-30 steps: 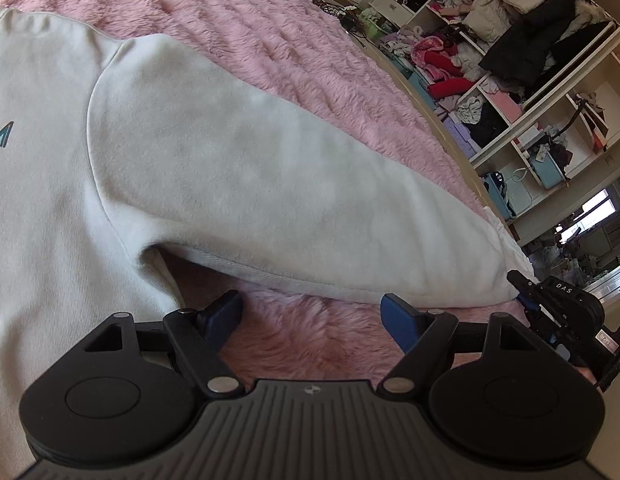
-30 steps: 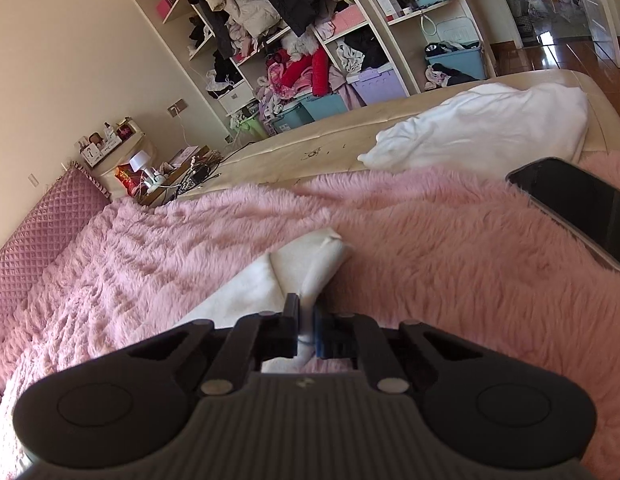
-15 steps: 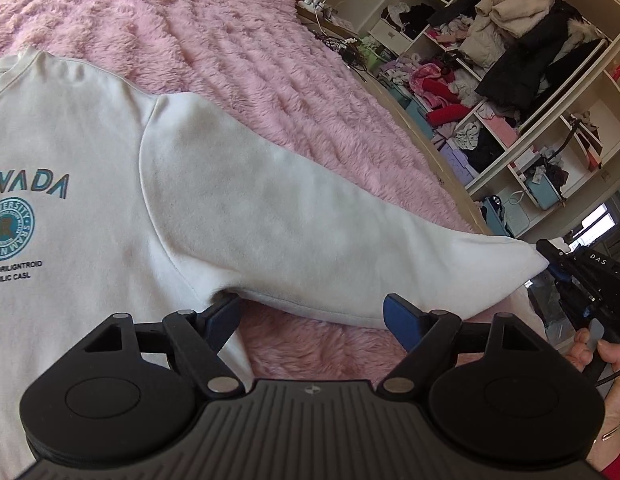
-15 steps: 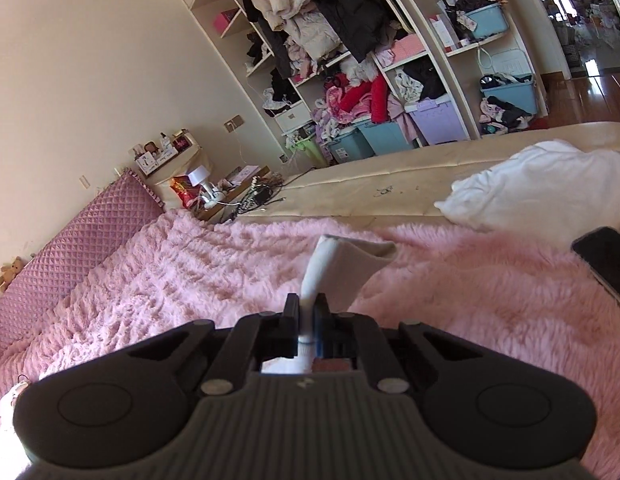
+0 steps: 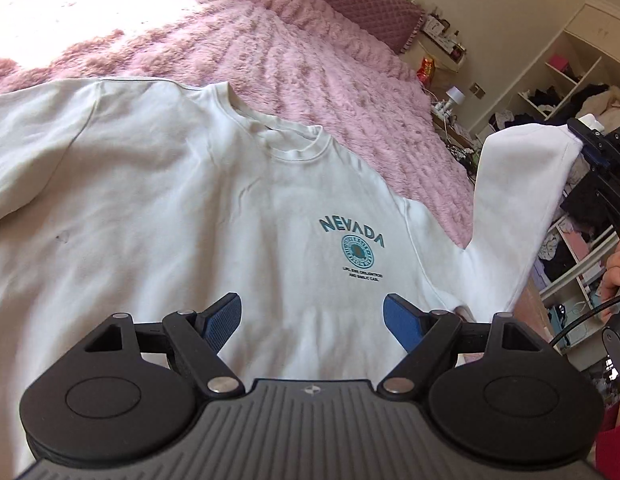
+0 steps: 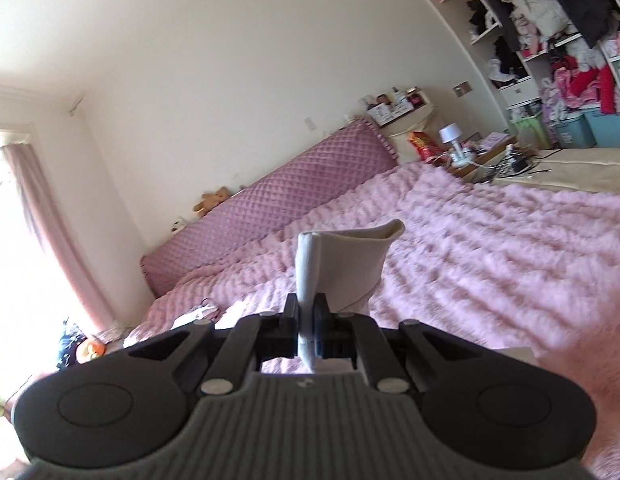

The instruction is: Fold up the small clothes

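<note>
While lying chest-up on the bed, sweatshirt: the white NEVADA sweatshirt is spreading flat across the fluffy pink blanket, its neckline pointing toward the quilted headboard.
Left gripper: the left gripper is hovering over the sweatshirt's lower chest, its blue pads standing wide apart and gripping nothing.
Right gripper: the right gripper is pinching the sleeve cuff between nearly closed fingers, with the cuff sticking up past the tips.
Raised sleeve: the sleeve is hanging up off the blanket at the right of the left wrist view, stretching from the shoulder seam to the right gripper.
Print: the teal NEVADA logo is sitting just ahead of the left gripper's right pad.
Background: a nightstand lamp and cluttered wardrobe shelves are showing beyond the bed.
</note>
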Available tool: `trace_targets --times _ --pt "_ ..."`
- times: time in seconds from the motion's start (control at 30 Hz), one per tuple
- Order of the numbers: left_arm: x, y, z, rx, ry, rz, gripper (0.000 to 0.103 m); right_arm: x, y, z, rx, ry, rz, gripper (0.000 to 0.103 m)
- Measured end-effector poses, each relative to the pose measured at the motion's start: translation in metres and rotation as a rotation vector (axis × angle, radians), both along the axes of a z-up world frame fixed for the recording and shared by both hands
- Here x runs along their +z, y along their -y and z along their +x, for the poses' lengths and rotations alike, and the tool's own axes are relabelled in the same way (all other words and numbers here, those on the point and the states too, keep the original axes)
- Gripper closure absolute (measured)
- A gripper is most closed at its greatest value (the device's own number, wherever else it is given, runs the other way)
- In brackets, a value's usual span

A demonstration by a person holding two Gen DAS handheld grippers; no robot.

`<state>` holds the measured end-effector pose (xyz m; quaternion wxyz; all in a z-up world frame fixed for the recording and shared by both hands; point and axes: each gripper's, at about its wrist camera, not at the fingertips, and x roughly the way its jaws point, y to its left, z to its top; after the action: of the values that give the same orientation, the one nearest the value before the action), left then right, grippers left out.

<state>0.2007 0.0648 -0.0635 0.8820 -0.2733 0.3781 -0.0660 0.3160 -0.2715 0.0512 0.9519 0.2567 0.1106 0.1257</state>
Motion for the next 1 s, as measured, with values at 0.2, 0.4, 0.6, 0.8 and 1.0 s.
trace_targets --times 0.2,0.4,0.6,0.8,1.0 --pt "-0.015 -0.067 -0.038 0.147 -0.04 -0.033 0.009 -0.045 -0.152 0.003 0.287 -0.101 -0.054 0.101" --pt "-0.023 -0.113 -0.063 0.272 -0.028 -0.065 0.009 -0.123 -0.249 -0.004 0.44 -0.232 -0.174 0.097" --pt "-0.035 -0.122 -0.068 0.307 -0.003 -0.147 0.009 -0.159 -0.255 -0.012 0.52 -0.311 -0.153 0.056" --pt "-0.055 -0.112 -0.042 0.285 -0.009 -0.271 0.009 -0.127 -0.165 -0.036 0.349 -0.189 -0.268 0.043" --pt "-0.075 -0.107 -0.015 0.323 0.035 -0.44 0.009 -0.138 -0.083 -0.045 0.158 -0.202 -0.588 0.043"
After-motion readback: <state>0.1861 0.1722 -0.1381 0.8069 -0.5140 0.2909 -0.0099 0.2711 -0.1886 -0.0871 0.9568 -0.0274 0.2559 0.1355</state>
